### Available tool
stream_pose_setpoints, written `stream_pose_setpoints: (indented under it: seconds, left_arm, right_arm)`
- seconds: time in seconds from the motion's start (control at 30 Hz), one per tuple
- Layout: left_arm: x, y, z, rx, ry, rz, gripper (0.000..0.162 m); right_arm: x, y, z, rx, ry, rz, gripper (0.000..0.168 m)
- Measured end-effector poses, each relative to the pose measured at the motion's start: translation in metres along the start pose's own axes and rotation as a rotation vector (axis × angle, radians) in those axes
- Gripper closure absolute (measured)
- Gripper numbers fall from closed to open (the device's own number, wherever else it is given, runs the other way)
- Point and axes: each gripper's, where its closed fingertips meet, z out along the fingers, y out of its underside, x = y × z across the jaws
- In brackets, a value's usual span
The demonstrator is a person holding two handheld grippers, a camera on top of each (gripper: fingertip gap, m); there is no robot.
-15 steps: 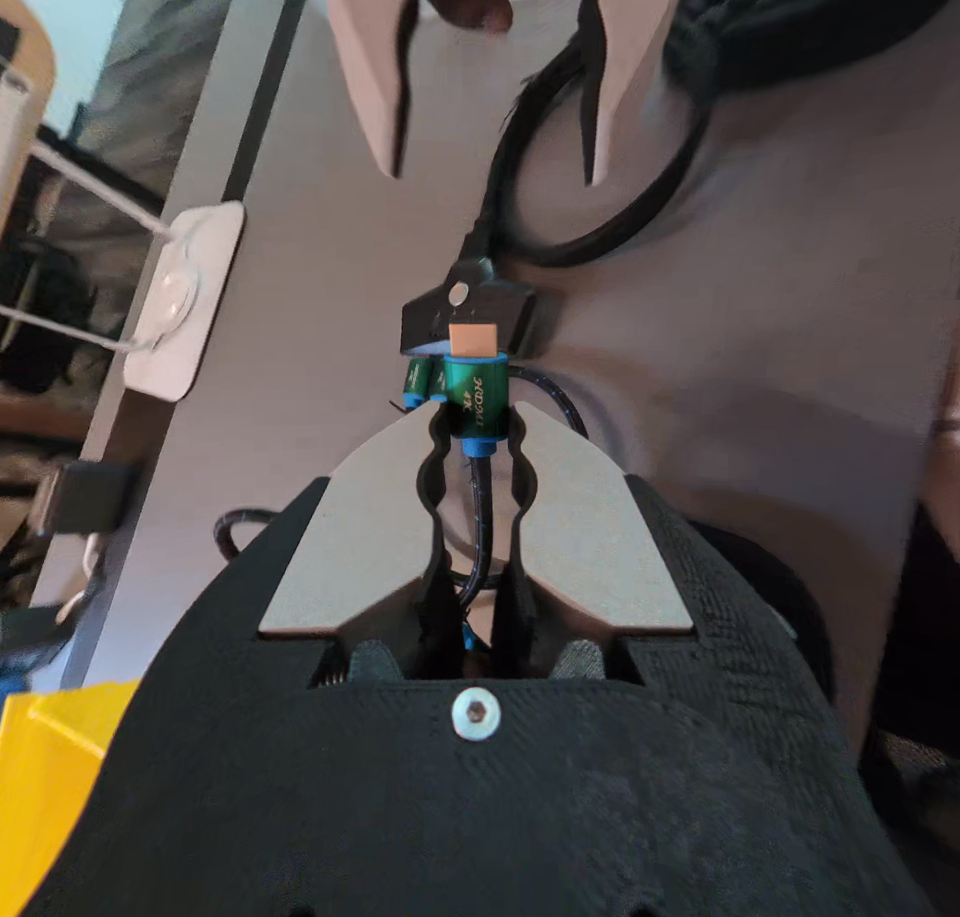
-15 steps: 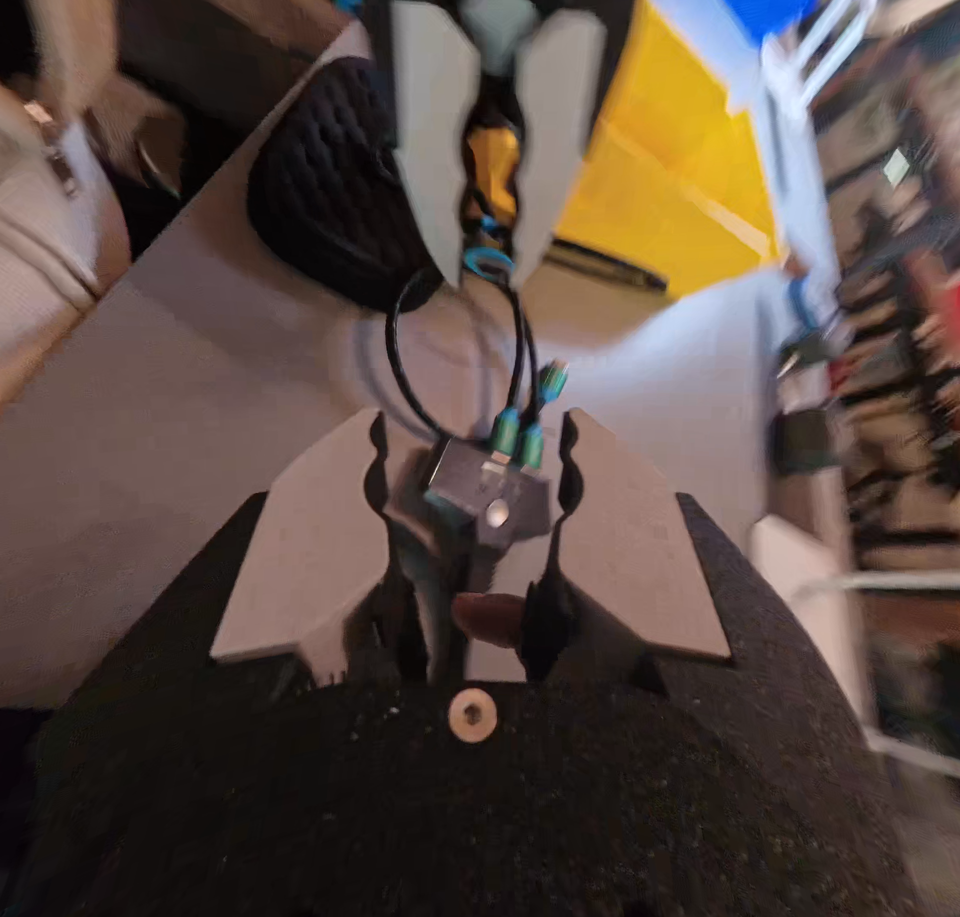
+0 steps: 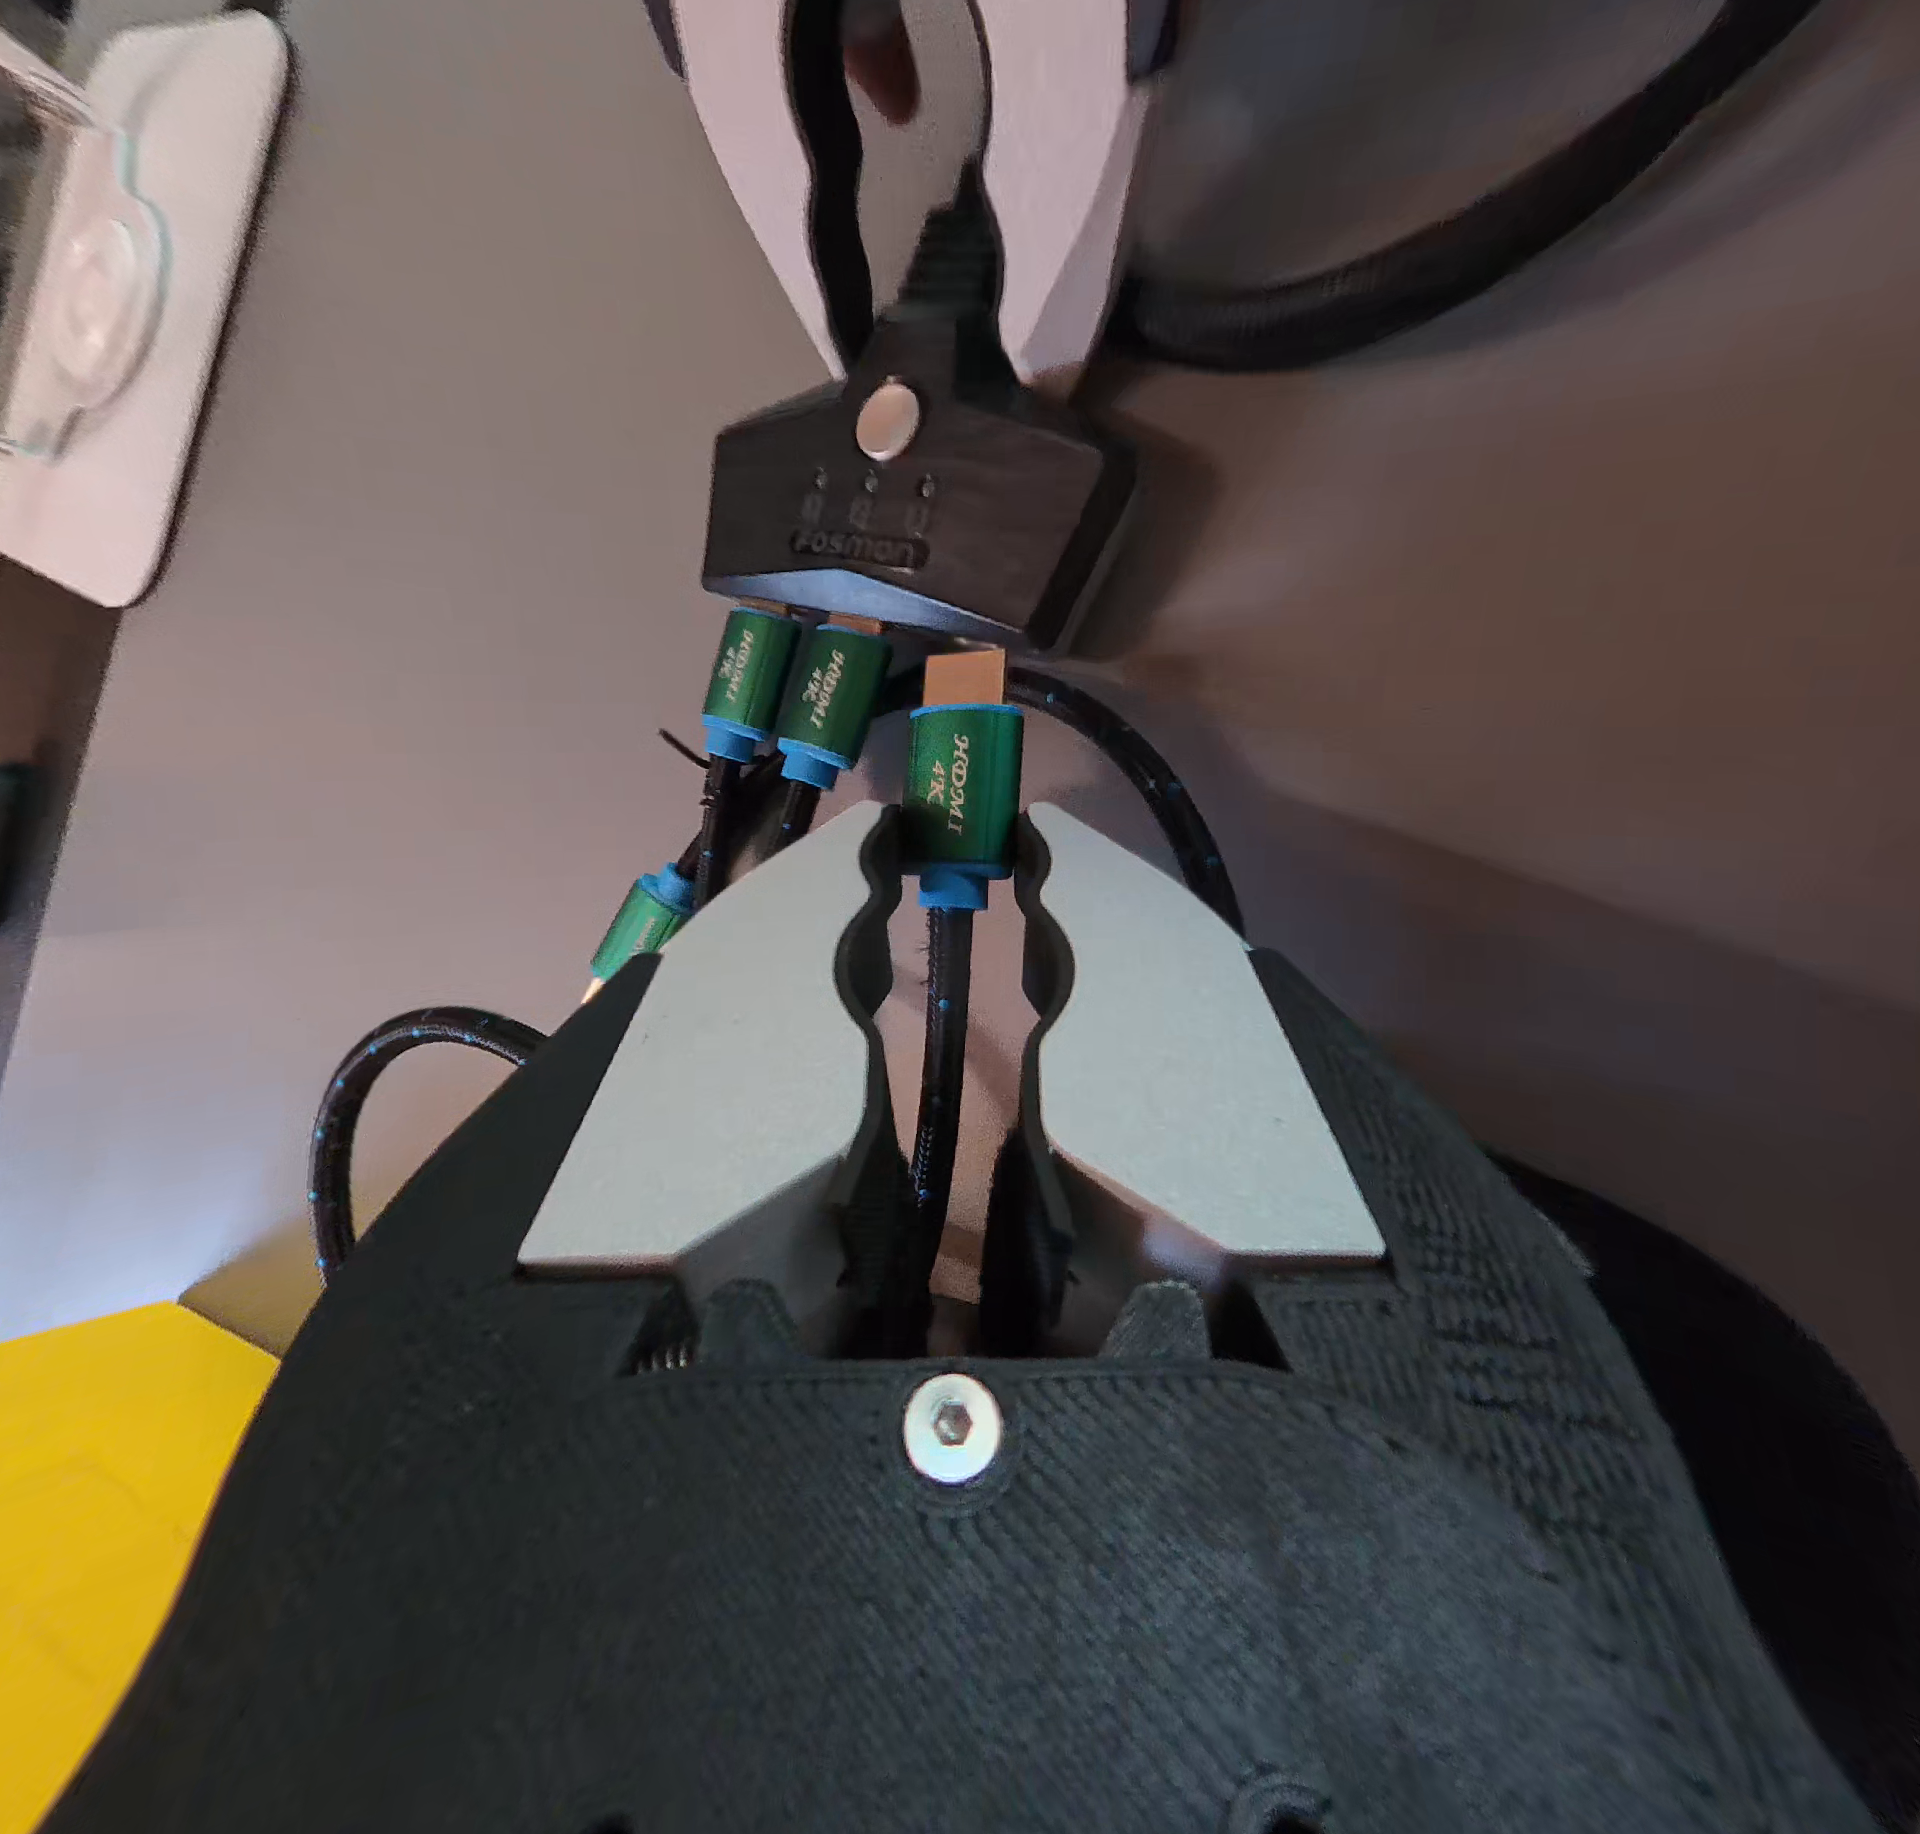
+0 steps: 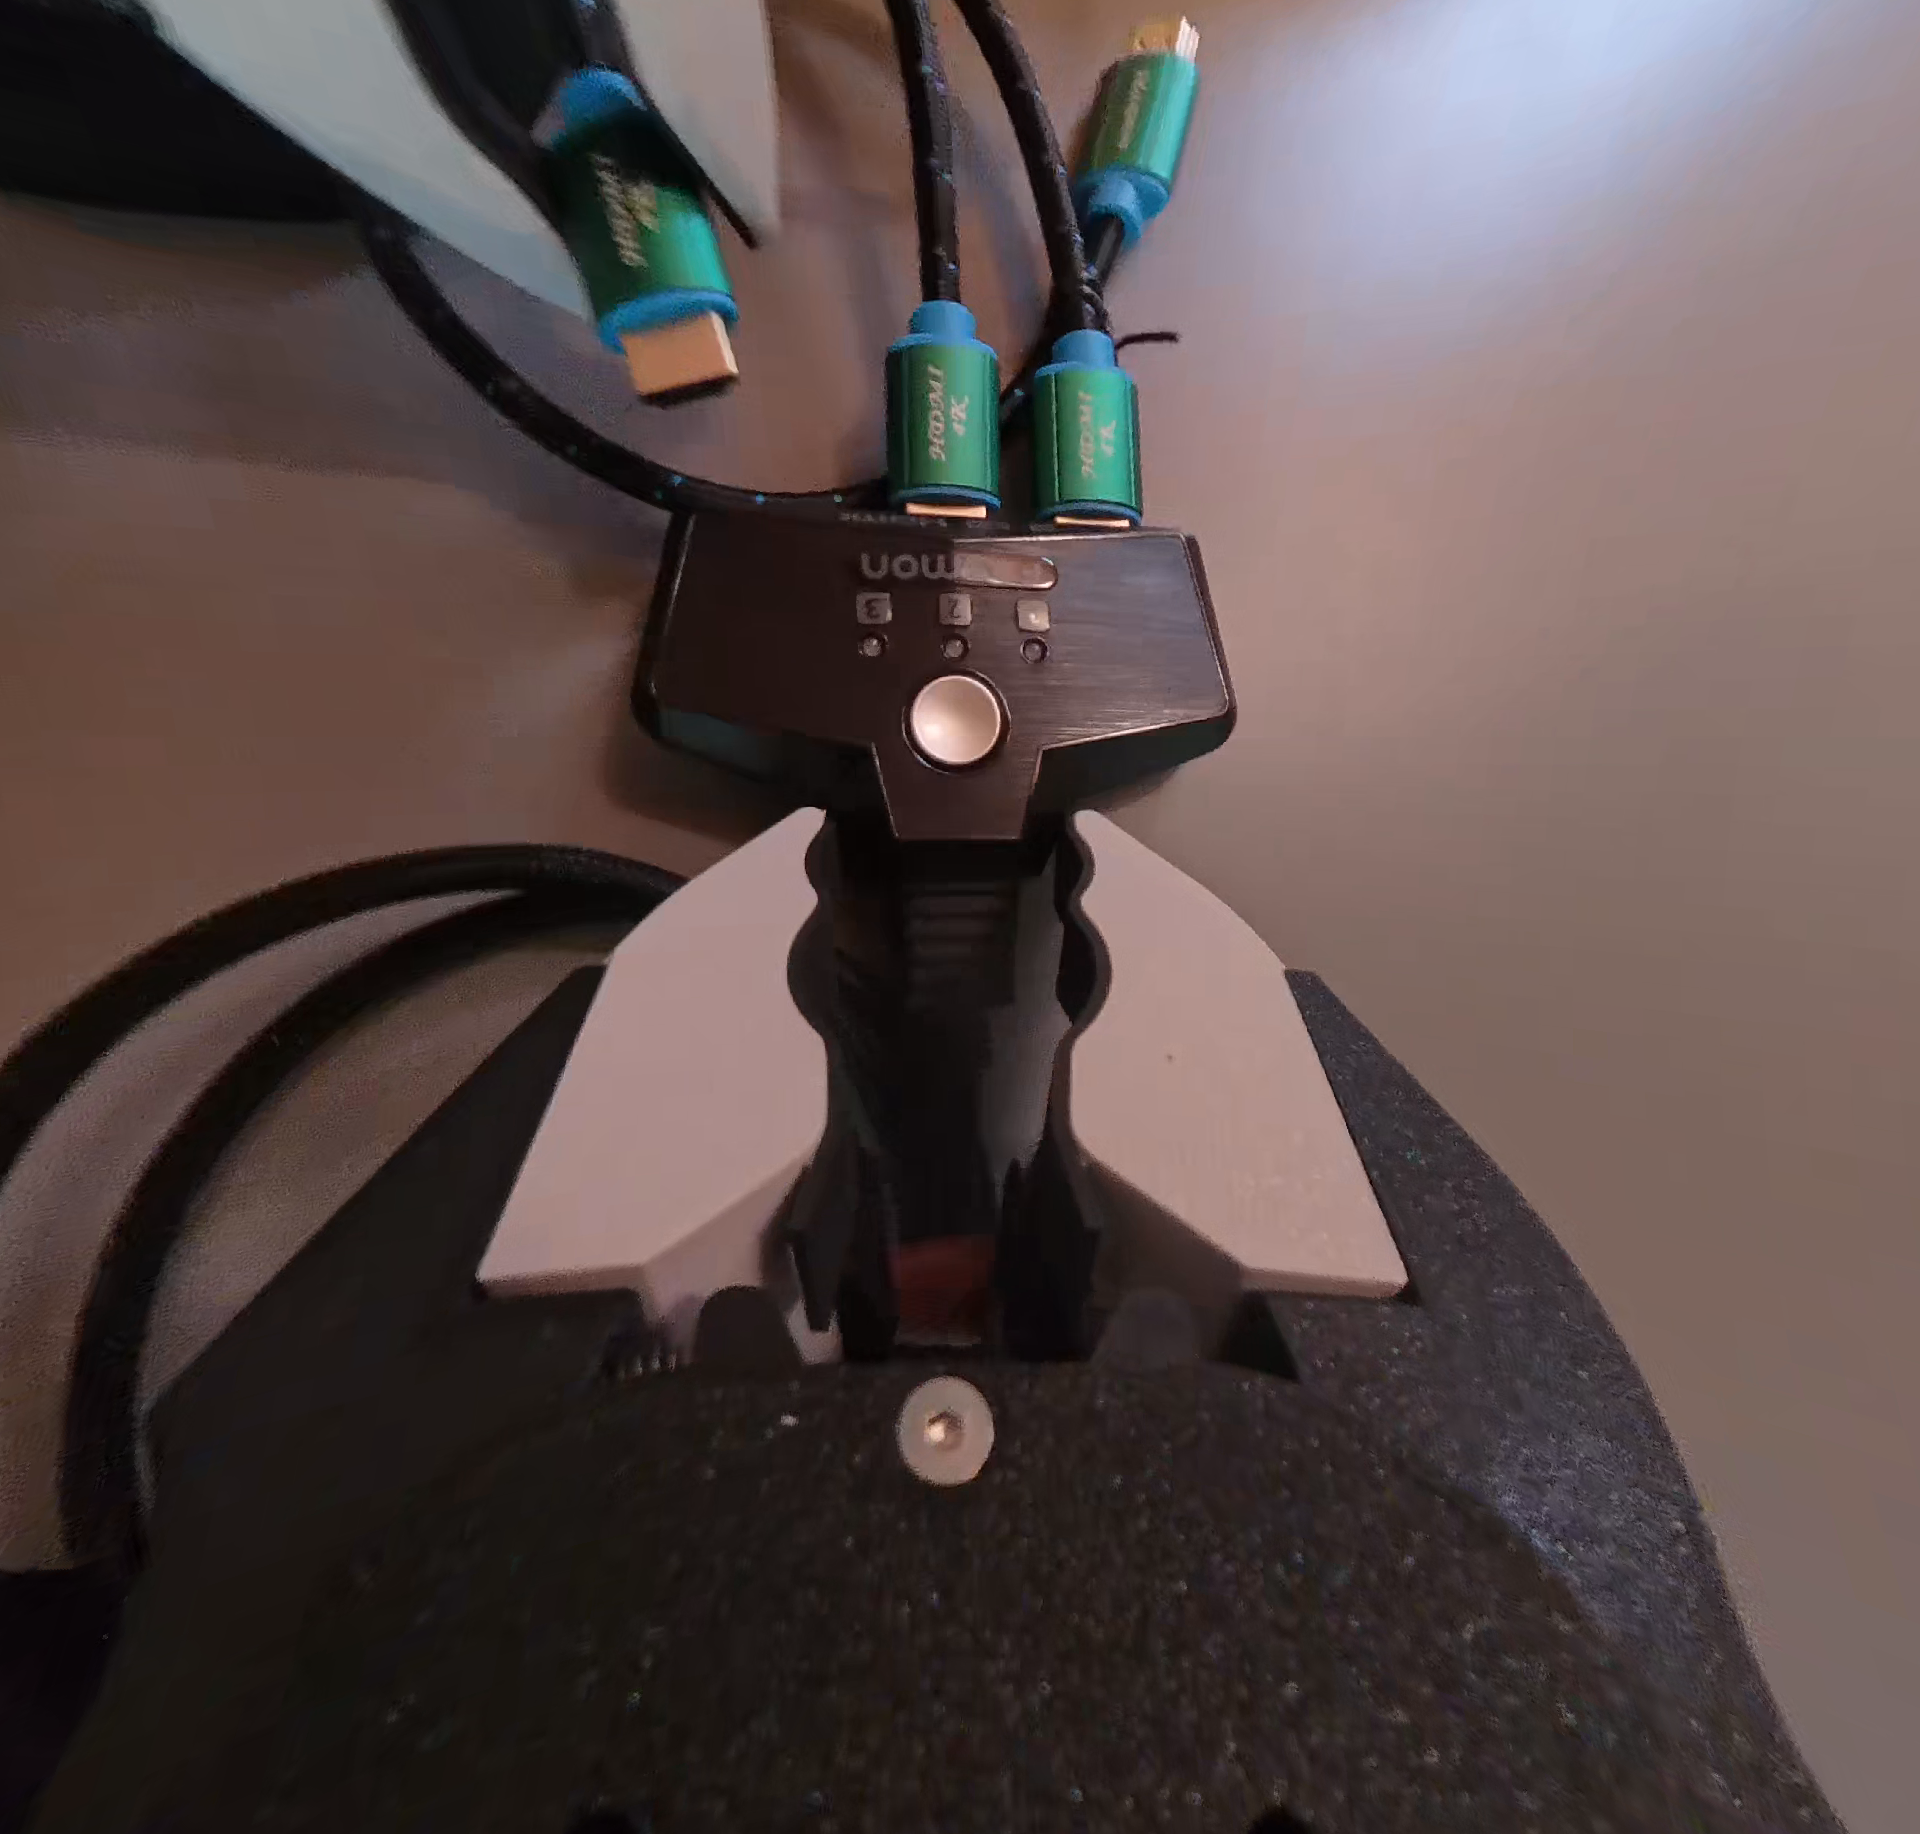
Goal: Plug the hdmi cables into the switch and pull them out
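Alignment matters most now: my left gripper (image 3: 961, 839) pinches the third plug (image 3: 958, 782) just short of the switch (image 4: 935, 662), which my right gripper (image 4: 940, 849) clamps by its tail on the table (image 4: 1558, 537). I'd square the tip to the empty port, then push straight.

Dim, warm indoor light. In the right wrist view a cool pale glare washes the upper right of the smooth grey-brown counter (image 4: 1558, 641). Wide-angle lenses bend the edges, and far corners and the farther gripper smear with motion blur.
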Motion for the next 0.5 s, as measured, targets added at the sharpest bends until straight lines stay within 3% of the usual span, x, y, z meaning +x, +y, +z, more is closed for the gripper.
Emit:
stream_pose_setpoints:
  seconds: [0.17, 0.5]
  left_arm:
    - [0.003, 0.009, 0.009, -0.050, 0.052, 0.123, 0.141]
    - [0.014, -0.004, 0.014, -0.017, 0.023, 0.269, 0.141]
  right_arm:
    - [-0.009, 0.001, -0.005, 0.088, -0.045, -0.206, 0.130]
    - [-0.012, 0.002, -0.008, 0.170, -0.063, -0.253, 0.131]
